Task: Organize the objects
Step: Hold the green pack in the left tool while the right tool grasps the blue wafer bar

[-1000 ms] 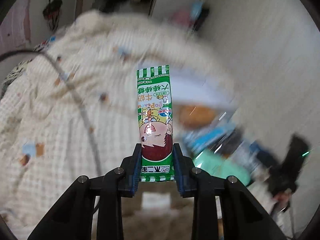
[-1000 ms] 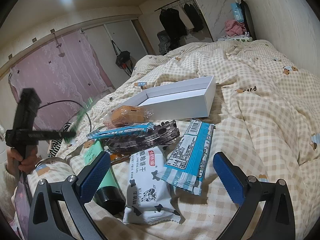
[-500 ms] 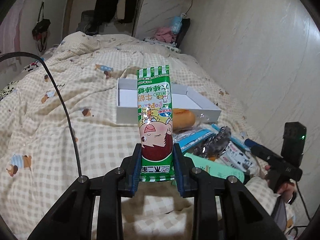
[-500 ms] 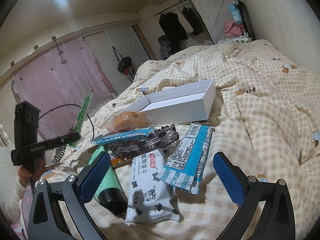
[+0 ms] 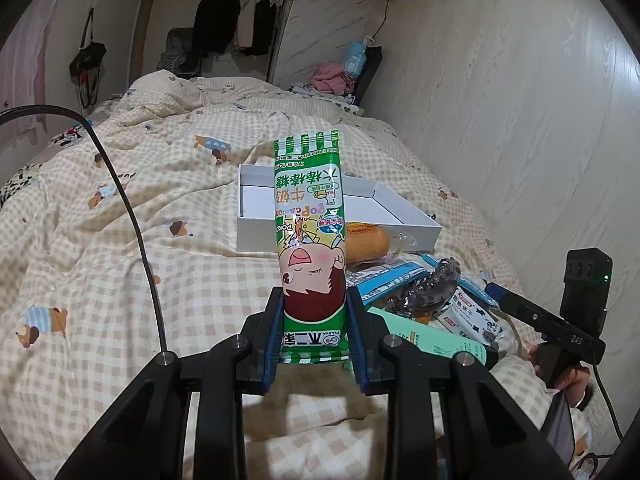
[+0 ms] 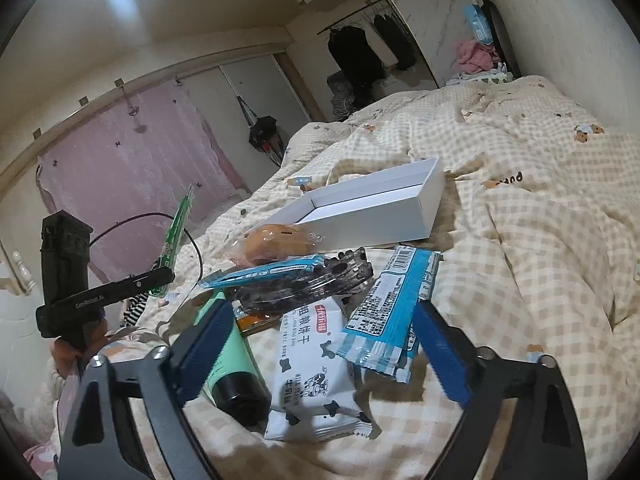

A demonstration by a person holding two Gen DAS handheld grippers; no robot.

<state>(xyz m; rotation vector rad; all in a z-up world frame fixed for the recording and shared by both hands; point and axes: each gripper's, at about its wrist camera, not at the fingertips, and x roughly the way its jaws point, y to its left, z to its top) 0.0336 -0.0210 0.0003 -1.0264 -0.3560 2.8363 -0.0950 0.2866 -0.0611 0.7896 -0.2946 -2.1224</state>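
My left gripper [image 5: 314, 320] is shut on a green candy packet [image 5: 309, 216] and holds it upright above the bed, in front of the open white box [image 5: 394, 216]. The packet shows edge-on in the right wrist view [image 6: 176, 236]. My right gripper [image 6: 320, 340] is open and empty, low over a pile of snacks: a white cow-print biscuit pack [image 6: 316, 376], a blue striped packet [image 6: 394, 308], a mint tube [image 6: 236, 368], a dark clear tray [image 6: 304, 280] and a wrapped bun [image 6: 276, 240]. The white box [image 6: 380, 212] lies beyond the pile.
The checked quilt [image 5: 100, 248] covers the whole bed. A wall [image 5: 500, 100] runs along the right side. A black cable [image 5: 132, 216] crosses the quilt on the left. Clothes hang on a rack [image 5: 236, 20] at the far end.
The left gripper has swung with the candy packet to face the white box and steadied. The right gripper has dropped slightly closer to the snack pile.
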